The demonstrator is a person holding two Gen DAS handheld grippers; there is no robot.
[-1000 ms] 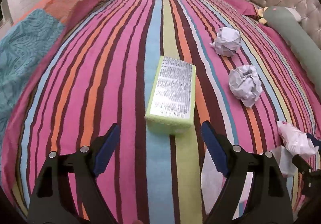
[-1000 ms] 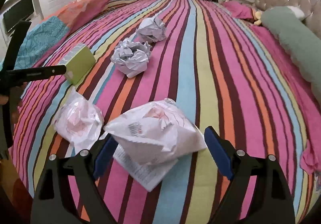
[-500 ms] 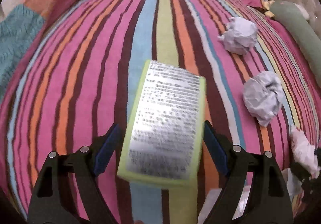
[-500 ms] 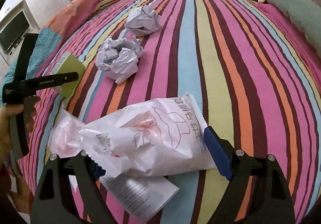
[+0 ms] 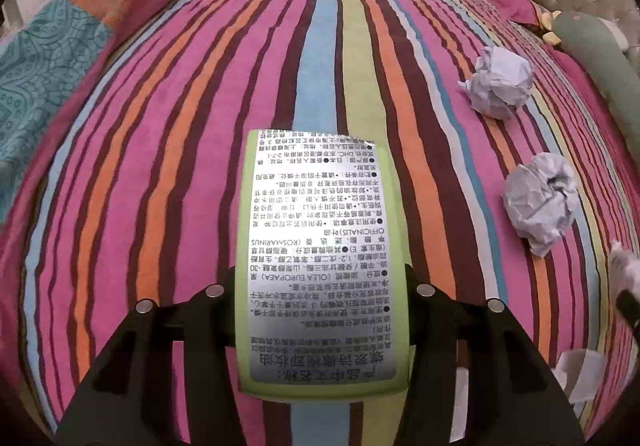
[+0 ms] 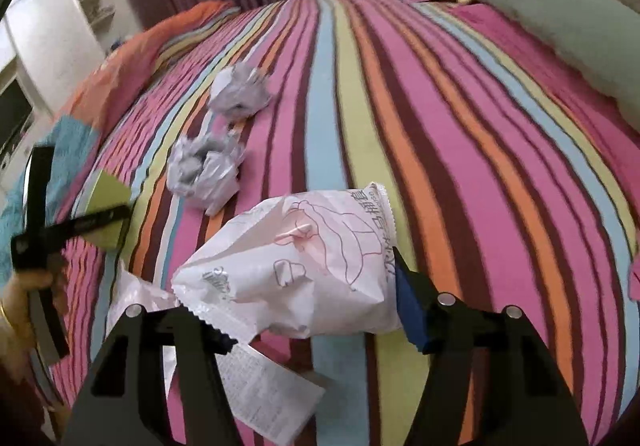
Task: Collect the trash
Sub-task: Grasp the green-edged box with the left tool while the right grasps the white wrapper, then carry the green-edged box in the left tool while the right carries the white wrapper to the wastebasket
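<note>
In the left wrist view, the left gripper (image 5: 320, 310) has just been closing, and now its two black fingers press on both long sides of a light green box (image 5: 322, 262) with a silver printed label. The box fills the lower centre of the frame and lies along the stripes of the striped bedcover (image 5: 192, 150). Whether the box is lifted or touches the cover, I cannot tell. At the right side of this frame there are two crumpled paper balls: the far paper ball (image 5: 498, 82) in the upper right, and the near paper ball (image 5: 540, 202) lower, at the middle right. They are apart from each other and well apart from the box.

In the right wrist view, the right gripper (image 6: 310, 312) has also just been closing. A white snack bag (image 6: 304, 270) with red line drawing is between its fingers, in the lower centre of the frame. The blue pad of the right-hand finger (image 6: 412, 310) touches the bag's side, and the left-hand finger is partly covered by the bag's serrated edge, so the bag looks pinched. Under the bag, at the bottom of the frame, a printed paper slip (image 6: 264, 394) lies flat on the cover. At the left edge a hand (image 6: 28, 286) holds the other gripper on the green box.
</note>
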